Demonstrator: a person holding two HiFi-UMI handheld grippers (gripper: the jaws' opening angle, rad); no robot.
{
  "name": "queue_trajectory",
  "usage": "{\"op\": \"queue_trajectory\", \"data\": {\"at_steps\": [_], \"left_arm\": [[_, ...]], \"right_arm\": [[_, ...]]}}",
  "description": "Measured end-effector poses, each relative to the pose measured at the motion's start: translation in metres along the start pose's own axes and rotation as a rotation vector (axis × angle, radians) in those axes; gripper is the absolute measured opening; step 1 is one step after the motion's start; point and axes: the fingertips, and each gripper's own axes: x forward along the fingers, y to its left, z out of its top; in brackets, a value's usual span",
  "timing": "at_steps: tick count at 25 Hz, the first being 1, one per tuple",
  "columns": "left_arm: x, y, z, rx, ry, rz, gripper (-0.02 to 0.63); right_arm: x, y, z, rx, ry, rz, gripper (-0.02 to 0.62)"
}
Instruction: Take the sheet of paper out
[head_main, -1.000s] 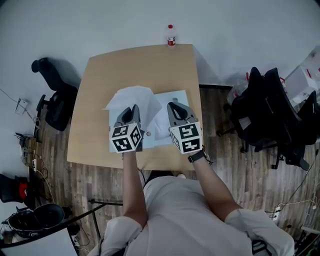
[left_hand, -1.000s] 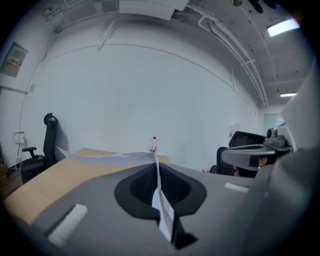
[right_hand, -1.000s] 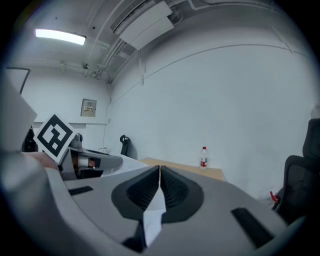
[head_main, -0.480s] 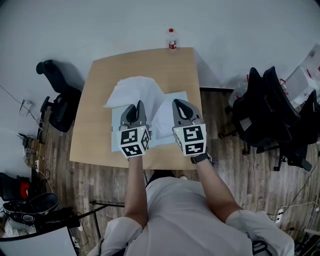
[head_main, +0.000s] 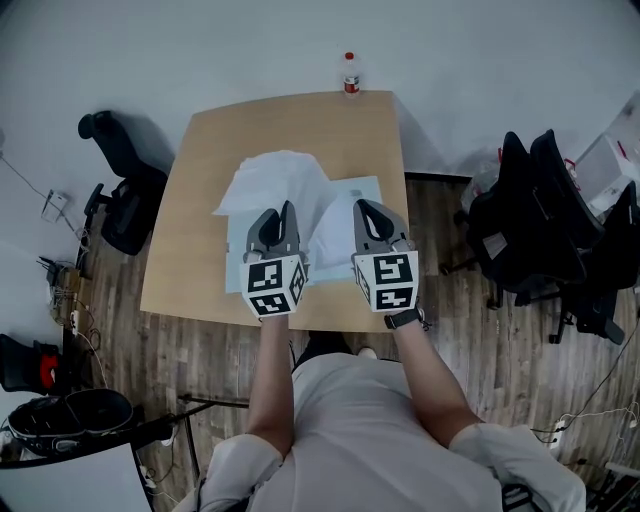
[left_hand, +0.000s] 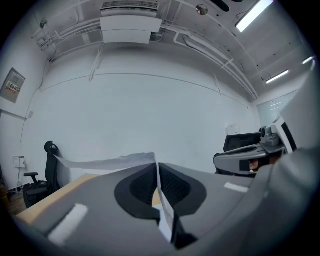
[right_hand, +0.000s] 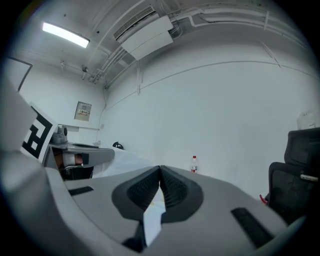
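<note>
A white sheet of paper (head_main: 268, 180) billows up over the far-left part of a pale, see-through sleeve (head_main: 355, 188) lying on the wooden table (head_main: 210, 140). My left gripper (head_main: 286, 210) is shut on the sheet. In the left gripper view the paper's edge (left_hand: 162, 207) runs between the closed jaws of the left gripper (left_hand: 157, 167) and the sheet (left_hand: 107, 161) spreads away to the left. My right gripper (head_main: 366, 208) is shut on the sleeve, holding a lifted pale layer (head_main: 335, 228). That thin edge (right_hand: 154, 219) shows between the jaws of the right gripper (right_hand: 160, 171).
A small bottle (head_main: 351, 73) with a red cap stands at the table's far edge and also shows as the bottle (right_hand: 194, 164) in the right gripper view. A black chair (head_main: 120, 195) stands left of the table and several black chairs (head_main: 545, 220) stand to the right.
Both grippers have risen a little and stayed shut on what they hold. The white sheet has lifted and bulges more over the far-left side of the sleeve.
</note>
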Motion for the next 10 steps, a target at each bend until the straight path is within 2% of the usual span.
{"op": "queue_trajectory", "data": {"at_steps": [10], "left_arm": [[-0.021,-0.023,-0.007,0.015,0.014,-0.019,0.009]], "right_arm": [[-0.028,-0.009,-0.005,0.015,-0.008,-0.034,0.012]]}}
